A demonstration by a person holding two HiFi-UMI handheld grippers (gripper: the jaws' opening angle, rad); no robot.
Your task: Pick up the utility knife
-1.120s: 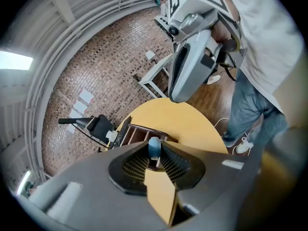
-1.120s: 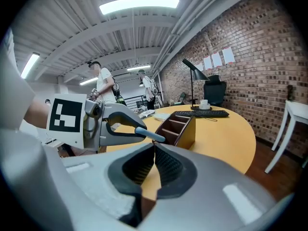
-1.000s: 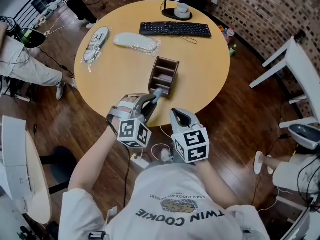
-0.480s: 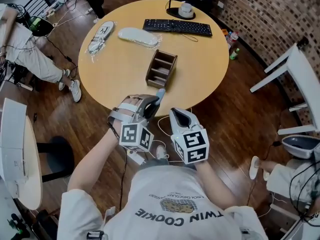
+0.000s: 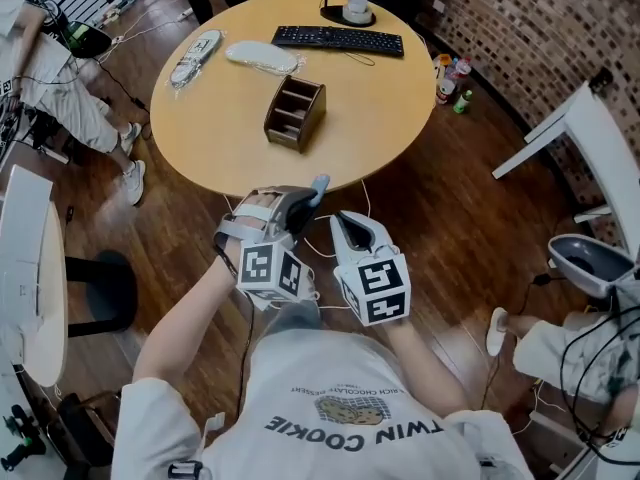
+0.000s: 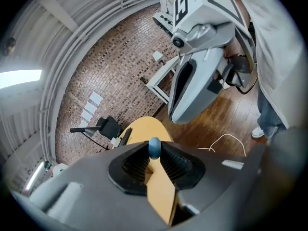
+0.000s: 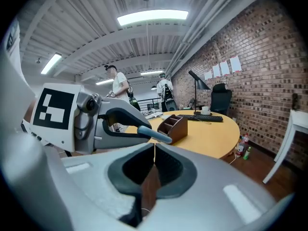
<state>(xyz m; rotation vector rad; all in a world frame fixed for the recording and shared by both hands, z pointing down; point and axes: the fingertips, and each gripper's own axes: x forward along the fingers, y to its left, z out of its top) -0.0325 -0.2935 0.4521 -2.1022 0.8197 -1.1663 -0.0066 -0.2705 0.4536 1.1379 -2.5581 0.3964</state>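
The utility knife (image 5: 319, 185) is blue-grey, and its rounded end sticks out past my left gripper (image 5: 305, 204), which is shut on it. In the left gripper view that end shows as a blue knob (image 6: 154, 147) clamped between the black pads. Both grippers hang over the wooden floor, just short of the round table (image 5: 220, 158). My right gripper (image 5: 339, 221) is close beside the left one, shut with nothing in it. Its pads meet in the right gripper view (image 7: 154, 148), where the left gripper (image 7: 96, 124) and the knife (image 7: 155, 134) cross the frame.
On the table stand a brown wooden organizer (image 5: 295, 111), a black keyboard (image 5: 338, 38), two wrapped packages (image 5: 262, 56) and a cup (image 5: 355, 10). Small bottles (image 5: 450, 76) sit on the floor at the right. A seated person (image 5: 60, 98) is at the left and white furniture (image 5: 570, 138) at the right.
Both grippers have drawn back from the table's near edge and are over the floor. The knife has stayed in the left gripper. The table has slid up and away in the head view.
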